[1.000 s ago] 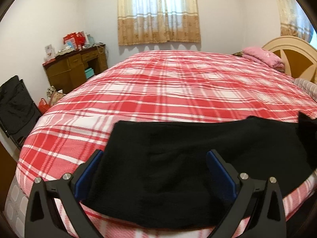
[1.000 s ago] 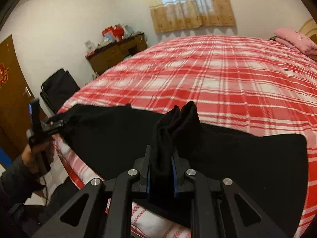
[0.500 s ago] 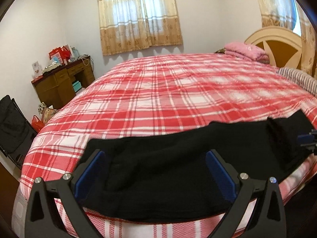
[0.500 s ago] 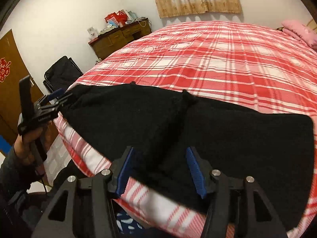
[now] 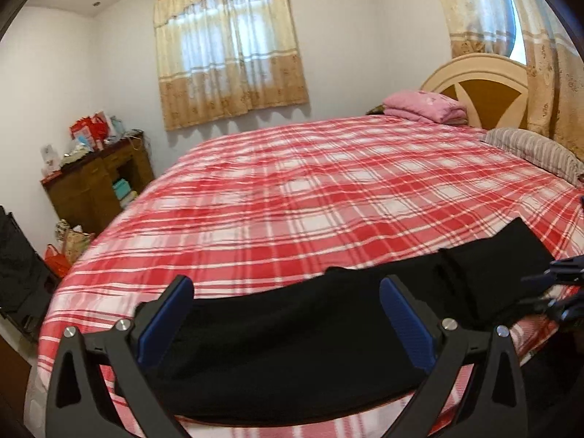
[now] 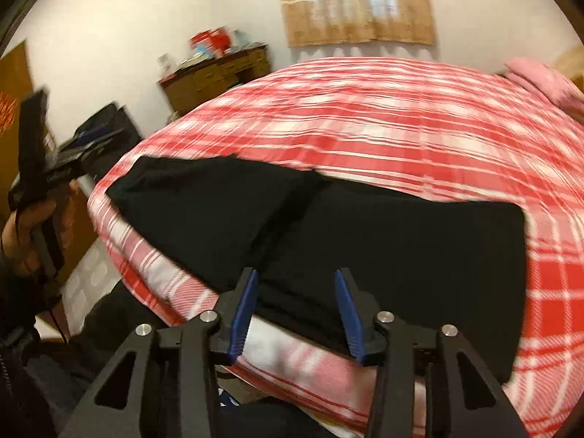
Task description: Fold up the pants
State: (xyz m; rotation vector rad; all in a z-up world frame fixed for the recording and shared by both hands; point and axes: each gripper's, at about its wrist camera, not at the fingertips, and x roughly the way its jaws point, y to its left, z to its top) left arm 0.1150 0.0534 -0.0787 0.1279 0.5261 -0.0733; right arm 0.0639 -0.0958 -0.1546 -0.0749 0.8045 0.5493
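Red checked bedspread [image 5: 292,200] holds long black knit pants [image 6: 365,226], lying sideways along its near edge. Left gripper [image 5: 284,314] gapes wide and empty. Right gripper [image 6: 295,306], jaws just narrowing, grips nothing.

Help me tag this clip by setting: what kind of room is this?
A home bedroom, most likely. A large bed with a plaid cover fills the view, with a headboard and pillow at one end, a curtained window behind and a cluttered wooden desk by the wall.

Motion-blurred bedspread [image 6: 419,116]; desk clutter [image 6: 215,42] indistinct
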